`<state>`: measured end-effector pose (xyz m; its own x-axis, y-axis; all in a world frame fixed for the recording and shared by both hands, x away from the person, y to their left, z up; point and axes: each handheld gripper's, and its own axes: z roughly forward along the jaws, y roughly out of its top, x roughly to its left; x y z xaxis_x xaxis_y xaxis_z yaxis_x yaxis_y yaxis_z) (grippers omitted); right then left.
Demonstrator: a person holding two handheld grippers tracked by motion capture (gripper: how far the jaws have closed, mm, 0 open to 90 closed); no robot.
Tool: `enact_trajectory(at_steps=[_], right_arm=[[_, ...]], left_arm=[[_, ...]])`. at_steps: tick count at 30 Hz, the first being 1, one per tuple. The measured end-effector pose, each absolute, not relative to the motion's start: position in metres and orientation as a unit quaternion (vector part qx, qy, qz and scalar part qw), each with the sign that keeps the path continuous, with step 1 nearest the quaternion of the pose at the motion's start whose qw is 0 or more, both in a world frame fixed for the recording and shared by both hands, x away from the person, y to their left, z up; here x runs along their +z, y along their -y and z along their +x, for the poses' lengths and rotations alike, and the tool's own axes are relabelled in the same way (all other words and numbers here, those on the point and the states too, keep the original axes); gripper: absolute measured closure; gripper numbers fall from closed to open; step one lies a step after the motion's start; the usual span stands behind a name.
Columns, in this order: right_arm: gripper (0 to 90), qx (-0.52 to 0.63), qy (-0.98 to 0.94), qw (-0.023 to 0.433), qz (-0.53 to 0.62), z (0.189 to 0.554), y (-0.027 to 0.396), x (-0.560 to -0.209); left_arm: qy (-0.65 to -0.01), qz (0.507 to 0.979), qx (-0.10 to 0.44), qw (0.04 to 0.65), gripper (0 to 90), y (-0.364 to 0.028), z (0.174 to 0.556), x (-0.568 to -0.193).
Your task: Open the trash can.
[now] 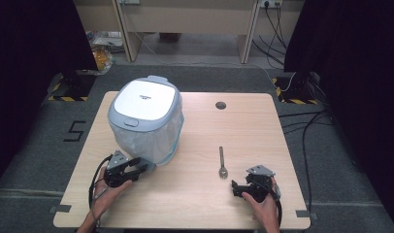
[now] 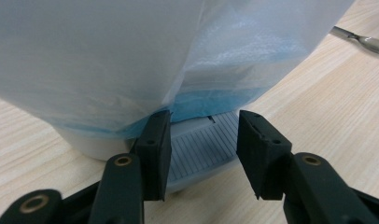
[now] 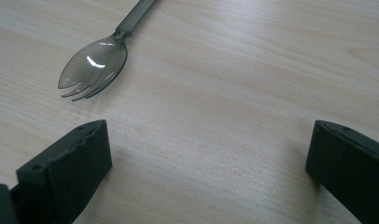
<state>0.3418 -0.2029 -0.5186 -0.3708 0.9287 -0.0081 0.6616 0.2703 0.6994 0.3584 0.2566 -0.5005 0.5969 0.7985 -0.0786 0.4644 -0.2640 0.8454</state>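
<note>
A white, round-cornered plastic bin (image 1: 145,119) with a pale grey lid and a translucent bag liner draped down its sides stands on the left half of the light wooden tabletop (image 1: 243,131). The left gripper (image 1: 140,168) lies low at the bin's near side, held in the person's left hand (image 1: 106,191). In the left gripper view its two black fingers (image 2: 155,154) are drawn in either side of the ribbed grey pedal (image 2: 201,144) at the foot of the bin, under the hanging edge of the liner; whether the pads actually press on the pedal cannot be told.

To the right, well apart from the bin, a dark smoky plastic spork (image 1: 222,163) lies flat on the tabletop, its tined head toward the near edge. The right gripper (image 1: 238,188) rests just near and right of it, its fingers (image 3: 66,168) standing wide apart over bare wood, nothing between them.
</note>
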Motion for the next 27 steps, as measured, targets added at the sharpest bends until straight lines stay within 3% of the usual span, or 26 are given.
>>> enact_trajectory(at_steps=[27], right_arm=[[0.2,0.311,-0.767,0.214,0.519,0.3416,0.2027,-0.5187]], left_arm=[[-0.408,0.775,0.197,0.441,54.0,-0.2526,0.3608,-0.5094]])
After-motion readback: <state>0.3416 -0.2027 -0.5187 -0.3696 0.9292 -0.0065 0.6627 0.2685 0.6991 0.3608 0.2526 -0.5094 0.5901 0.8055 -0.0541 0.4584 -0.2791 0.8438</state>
